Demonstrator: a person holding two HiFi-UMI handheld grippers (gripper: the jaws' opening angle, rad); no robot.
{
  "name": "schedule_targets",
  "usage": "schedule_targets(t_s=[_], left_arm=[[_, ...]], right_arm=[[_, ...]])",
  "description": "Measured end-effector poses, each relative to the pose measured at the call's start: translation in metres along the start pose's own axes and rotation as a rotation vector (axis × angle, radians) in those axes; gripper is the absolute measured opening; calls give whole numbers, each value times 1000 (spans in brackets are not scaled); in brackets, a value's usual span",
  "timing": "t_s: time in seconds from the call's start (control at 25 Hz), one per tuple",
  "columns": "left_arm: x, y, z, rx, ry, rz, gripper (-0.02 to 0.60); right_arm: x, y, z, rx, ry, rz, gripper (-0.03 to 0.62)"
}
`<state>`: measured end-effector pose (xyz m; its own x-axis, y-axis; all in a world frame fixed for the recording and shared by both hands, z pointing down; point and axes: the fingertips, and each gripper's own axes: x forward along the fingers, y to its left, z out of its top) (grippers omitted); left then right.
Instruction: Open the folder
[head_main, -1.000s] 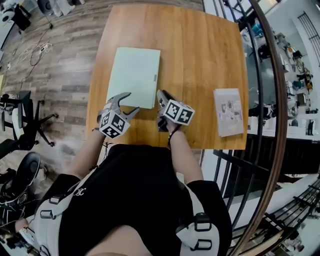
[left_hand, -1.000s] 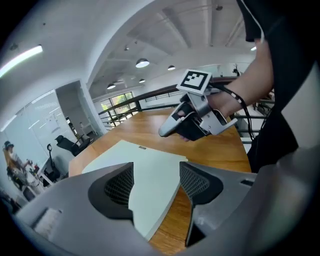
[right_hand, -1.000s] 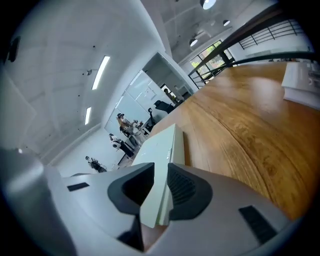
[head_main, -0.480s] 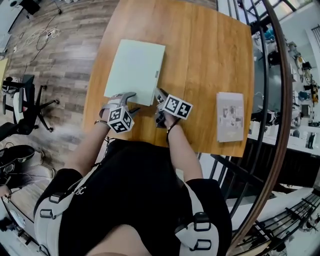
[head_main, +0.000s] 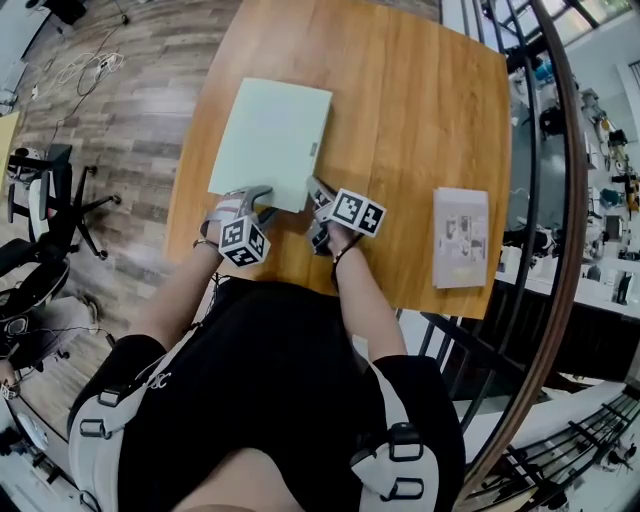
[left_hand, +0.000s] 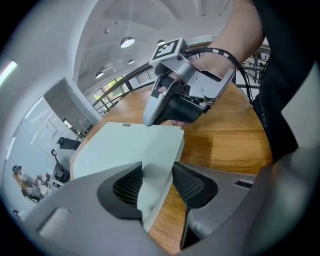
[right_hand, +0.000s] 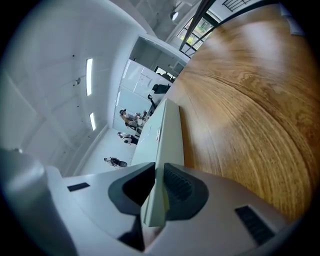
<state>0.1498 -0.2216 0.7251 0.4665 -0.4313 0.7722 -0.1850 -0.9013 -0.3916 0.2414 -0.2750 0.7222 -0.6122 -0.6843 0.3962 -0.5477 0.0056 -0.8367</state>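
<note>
Left gripper (left_hand: 157, 184) jaws were found partly drawn in around the near left corner of the folder (head_main: 270, 140), having just been closing; the corner was set between the pads, but no firm pinch could be made out. The right gripper (right_hand: 156, 189) was clenched on the near right corner, the pale green edge being held thin between its pads. The folder itself was laid flat and shut on the table (head_main: 420, 110), just beyond the front edge and left of centre.

It was judged that the step would be done best if only the top cover were caught. With both leaves pinched together, the whole folder would be raised instead. A small tab (head_main: 313, 149) on the right edge suggested that the cover would be swung leftwards, where the table's left edge ran close beside the folder, so a slow lift was advised. A printed booklet (head_main: 460, 233) was lying well apart to the right. Bare wood was left beyond the folder.
</note>
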Motion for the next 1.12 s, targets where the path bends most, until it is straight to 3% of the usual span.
schedule_targets(t_s=[0.16, 0.4, 0.56, 0.68, 0.92, 1.12], left_arm=[[-3, -3, 1, -9, 12, -26, 159], [-11, -4, 5, -103, -19, -104, 83], [-24, 6, 9, -290, -115, -137, 17], [-39, 21, 13, -398, -195, -145, 9], [-50, 28, 14, -435, -236, -163, 8], [-78, 46, 16, -482, -353, -135, 8]], right_arm=[[0, -1, -2, -8, 8, -7, 60], [-2, -1, 0, 9, -5, -10, 60], [-2, -3, -3, 68, -27, 7, 60], [-1, -3, -3, 71, -35, 3, 60], [5, -1, -3, 54, -45, -45, 60], [4, -4, -2, 52, -64, -87, 60]])
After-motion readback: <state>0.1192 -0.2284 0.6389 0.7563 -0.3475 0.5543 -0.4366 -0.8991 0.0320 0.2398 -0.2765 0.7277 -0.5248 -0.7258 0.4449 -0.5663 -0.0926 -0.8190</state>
